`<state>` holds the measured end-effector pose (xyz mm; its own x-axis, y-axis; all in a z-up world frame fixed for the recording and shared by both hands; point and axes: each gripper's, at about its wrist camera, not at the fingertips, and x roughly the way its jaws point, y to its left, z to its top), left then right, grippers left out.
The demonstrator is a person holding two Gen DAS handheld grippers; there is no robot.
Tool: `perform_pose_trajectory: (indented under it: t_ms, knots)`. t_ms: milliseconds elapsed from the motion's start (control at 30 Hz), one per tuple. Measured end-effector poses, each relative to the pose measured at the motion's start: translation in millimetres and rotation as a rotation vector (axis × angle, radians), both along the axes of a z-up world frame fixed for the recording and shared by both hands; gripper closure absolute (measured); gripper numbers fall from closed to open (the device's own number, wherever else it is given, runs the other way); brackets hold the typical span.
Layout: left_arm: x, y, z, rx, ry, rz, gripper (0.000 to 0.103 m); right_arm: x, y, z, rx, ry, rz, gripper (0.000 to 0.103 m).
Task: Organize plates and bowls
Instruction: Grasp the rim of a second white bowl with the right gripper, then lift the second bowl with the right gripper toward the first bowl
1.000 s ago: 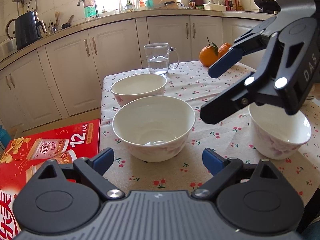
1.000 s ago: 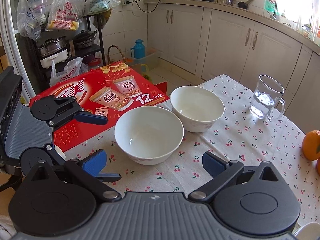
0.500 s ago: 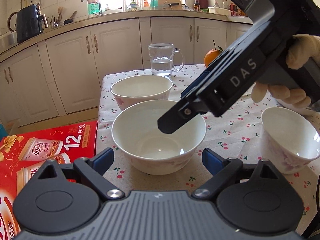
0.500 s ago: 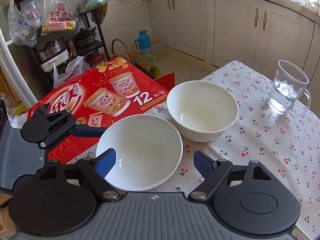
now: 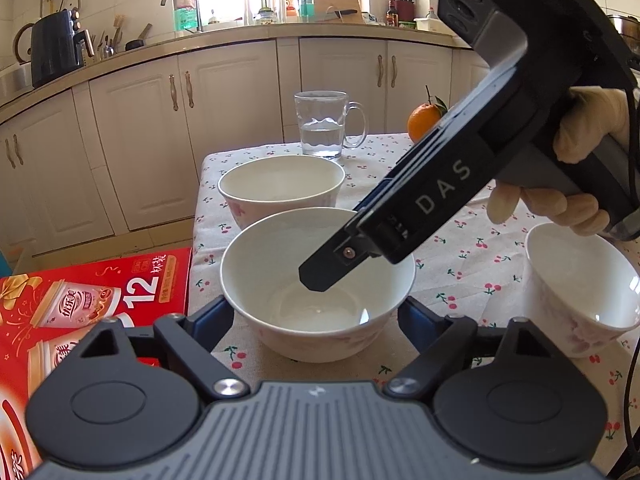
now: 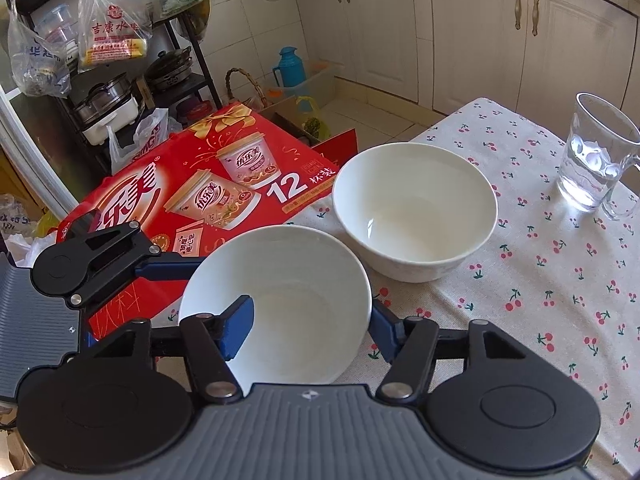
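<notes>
A: At the near left corner of the table (image 5: pixel 460 280), what is that?

B: A white bowl (image 5: pixel 318 284). It sits on the cherry tablecloth (image 6: pixel 560 280). The left gripper (image 5: pixel 316 320) has its blue fingers wide apart, one on each side of the bowl. I can't tell if they touch it. It holds nothing.

A: And the other one?

B: The right gripper (image 6: pixel 308 328) comes down from the right. Its fingers are apart too. One blue pad (image 6: pixel 238 330) is inside the bowl and the other is outside the rim. The wall of the bowl is between them, but they have not pinched it.

A: What is behind that bowl?

B: A second white bowl (image 5: pixel 281 188), just beside it, along the left edge. A small flowered bowl (image 5: pixel 580 292) sits by the right side, well apart.

A: And farther back?

B: A glass mug (image 5: pixel 326 124) with water near the far edge, and an orange (image 5: pixel 424 122) too. A red box (image 6: pixel 208 196) lies off the table's left edge.
</notes>
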<state>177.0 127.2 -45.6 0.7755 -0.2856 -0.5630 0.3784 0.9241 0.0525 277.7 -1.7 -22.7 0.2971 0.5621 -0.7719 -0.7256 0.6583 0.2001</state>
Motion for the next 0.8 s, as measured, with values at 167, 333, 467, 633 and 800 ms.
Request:
perform_pose_trajectory:
  t_ms: [167,333,467,633,800]
  knots:
    - [-2,0,1,0.002,0.005,-0.002,0.015,-2,0,1,0.0,0.0,0.0,0.035]
    - [-8,-3,6,0.005,0.004,-0.016,0.015,-5,-3,2,0.006,0.012,-0.005,0.035]
    - [-17,-6,13,0.011,-0.003,-0.031,0.015,-14,-10,8,0.018,0.014,-0.004,0.035]
    - [-34,-12,25,0.008,-0.011,-0.05,0.015,-30,-22,20,0.029,0.007,0.0,0.035]
    - [-55,-20,35,0.007,-0.017,-0.065,0.015,-50,-36,33,0.046,0.007,0.012,0.035]
